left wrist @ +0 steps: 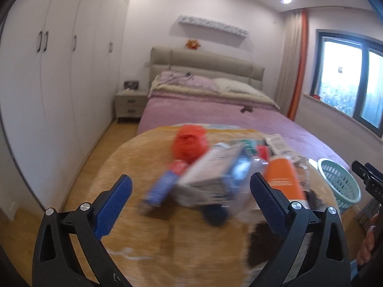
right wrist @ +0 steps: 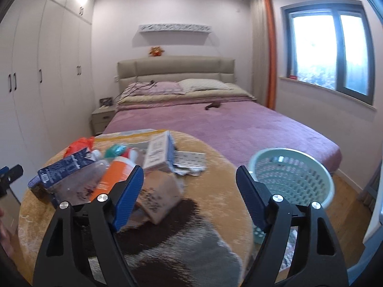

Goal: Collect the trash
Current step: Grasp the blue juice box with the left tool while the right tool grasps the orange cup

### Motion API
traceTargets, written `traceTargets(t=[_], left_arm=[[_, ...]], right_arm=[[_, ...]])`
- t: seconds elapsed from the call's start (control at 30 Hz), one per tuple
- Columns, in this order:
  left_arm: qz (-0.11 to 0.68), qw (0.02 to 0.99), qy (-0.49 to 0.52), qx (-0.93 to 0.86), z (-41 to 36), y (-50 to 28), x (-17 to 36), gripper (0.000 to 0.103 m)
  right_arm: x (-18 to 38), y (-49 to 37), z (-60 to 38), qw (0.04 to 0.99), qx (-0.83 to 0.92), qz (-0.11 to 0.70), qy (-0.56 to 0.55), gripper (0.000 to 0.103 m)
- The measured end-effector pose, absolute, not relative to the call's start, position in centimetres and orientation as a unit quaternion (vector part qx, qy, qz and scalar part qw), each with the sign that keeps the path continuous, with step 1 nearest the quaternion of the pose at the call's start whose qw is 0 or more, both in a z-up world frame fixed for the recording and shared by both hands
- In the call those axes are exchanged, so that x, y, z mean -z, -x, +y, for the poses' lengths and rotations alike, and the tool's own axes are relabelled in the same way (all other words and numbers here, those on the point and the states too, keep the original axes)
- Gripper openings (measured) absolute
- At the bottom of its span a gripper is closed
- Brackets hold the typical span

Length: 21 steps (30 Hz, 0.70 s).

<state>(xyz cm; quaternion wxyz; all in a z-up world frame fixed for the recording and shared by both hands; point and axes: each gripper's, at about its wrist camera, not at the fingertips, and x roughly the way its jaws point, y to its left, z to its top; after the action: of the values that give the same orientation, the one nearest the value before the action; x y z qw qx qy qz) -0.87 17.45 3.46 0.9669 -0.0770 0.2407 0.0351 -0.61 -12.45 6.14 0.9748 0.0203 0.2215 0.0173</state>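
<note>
A pile of trash lies on a round table covered with an orange-brown cloth (left wrist: 134,167) (right wrist: 215,167). It holds a crumpled red plastic bag (left wrist: 189,142) (right wrist: 79,144), a blue carton (left wrist: 160,189) (right wrist: 64,167), a grey-white box (left wrist: 210,172) (right wrist: 159,151), an orange tube (left wrist: 284,179) (right wrist: 115,174), a clear plastic bottle (right wrist: 79,186), foil blister packs (right wrist: 189,162) and a brown paper pack (right wrist: 160,193). My left gripper (left wrist: 191,205) is open and empty, just before the pile. My right gripper (right wrist: 190,193) is open and empty over the table's right part.
A light green mesh basket (left wrist: 340,181) (right wrist: 292,177) stands at the table's right edge. Behind the table is a bed with a pink cover (right wrist: 215,119). White wardrobes (left wrist: 47,71) line the left wall. A window (right wrist: 328,50) is on the right.
</note>
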Motion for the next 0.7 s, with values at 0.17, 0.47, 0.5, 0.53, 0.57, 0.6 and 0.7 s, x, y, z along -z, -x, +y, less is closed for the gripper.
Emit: traceTargets(t=[0.17, 0.47, 0.5, 0.53, 0.57, 0.6, 0.7], left_arm=[[0.302, 0.951, 0.068, -0.022, 21.4, -1.4, -2.5, 0.092], [0.373, 0.928, 0.009, 0.002, 21.1, -4.7, 0.2, 0.074], [0.376, 0.927, 0.007, 0.004, 21.0, -4.9, 0.5, 0.073], [0.38, 0.925, 0.005, 0.005, 21.0, -5.2, 0.7, 0.071], [0.384, 0.923, 0.002, 0.003, 21.0, -5.5, 1.0, 0.07], [0.389, 0.921, -0.002, 0.001, 21.0, -5.6, 1.2, 0.066], [0.395, 0.919, -0.005, 0.005, 20.9, -6.1, 1.7, 0.059]], right_arm=[[-6.3, -0.6, -9.4, 0.971, -0.061, 0.233, -0.002, 0.095], [-4.3, -3.7, -5.6, 0.95, -0.098, 0.295, 0.007, 0.095], [-3.9, -4.1, -5.5, 0.949, -0.094, 0.302, 0.008, 0.095], [-3.6, -4.6, -5.2, 0.945, -0.095, 0.314, 0.01, 0.095], [-3.3, -4.8, -5.0, 0.942, -0.1, 0.321, 0.005, 0.094], [-3.0, -5.2, -4.7, 0.938, -0.1, 0.331, -0.001, 0.093], [-1.9, -6.2, -4.2, 0.928, -0.101, 0.359, 0.001, 0.077]])
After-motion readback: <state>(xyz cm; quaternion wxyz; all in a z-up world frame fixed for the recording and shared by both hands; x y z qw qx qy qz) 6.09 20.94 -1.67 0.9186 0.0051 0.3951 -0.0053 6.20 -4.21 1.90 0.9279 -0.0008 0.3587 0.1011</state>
